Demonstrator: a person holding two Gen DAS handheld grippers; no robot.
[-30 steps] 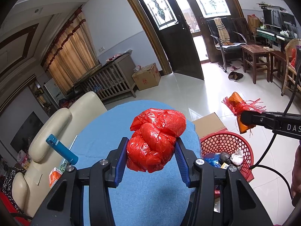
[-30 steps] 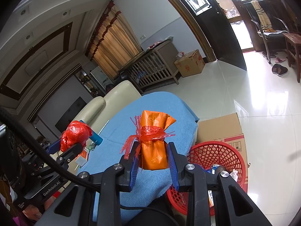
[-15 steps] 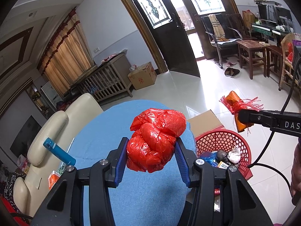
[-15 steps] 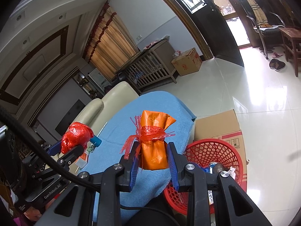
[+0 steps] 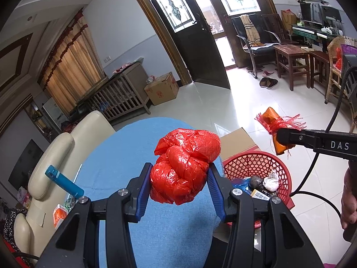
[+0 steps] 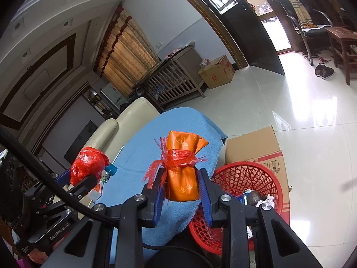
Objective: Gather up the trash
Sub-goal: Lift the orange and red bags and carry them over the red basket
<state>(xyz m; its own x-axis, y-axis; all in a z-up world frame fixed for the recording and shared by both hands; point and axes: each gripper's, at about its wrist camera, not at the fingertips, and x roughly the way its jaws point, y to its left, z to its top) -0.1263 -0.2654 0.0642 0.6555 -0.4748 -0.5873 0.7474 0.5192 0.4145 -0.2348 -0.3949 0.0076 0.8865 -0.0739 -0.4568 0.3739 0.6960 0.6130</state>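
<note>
Floor of pale glossy tile fills the room beyond the work area. Nearer lies a blue cloth spread over a table, with a cream sofa along its far left side. A cardboard box sits on the floor just past the cloth's right edge, and a red mesh basket stands against it, touching the box. Inside the basket lie a dark lump, a crumpled white wad and a few packets.

The left gripper is clamped on a crumpled red bag, both blue pads pressed into its sides; the bag is held in the air above the cloth, just left of the basket. The right gripper is closed tight on an orange packet tied round its middle with frayed red string. The packet stands roughly upright between the pads, above the cloth's near right edge and beside the basket's rim. In the left view it hangs over the basket's far side.

A blue lighter lies tilted at the cloth's left edge by the sofa. A person's hand shows at the right edge of the left view.
</note>
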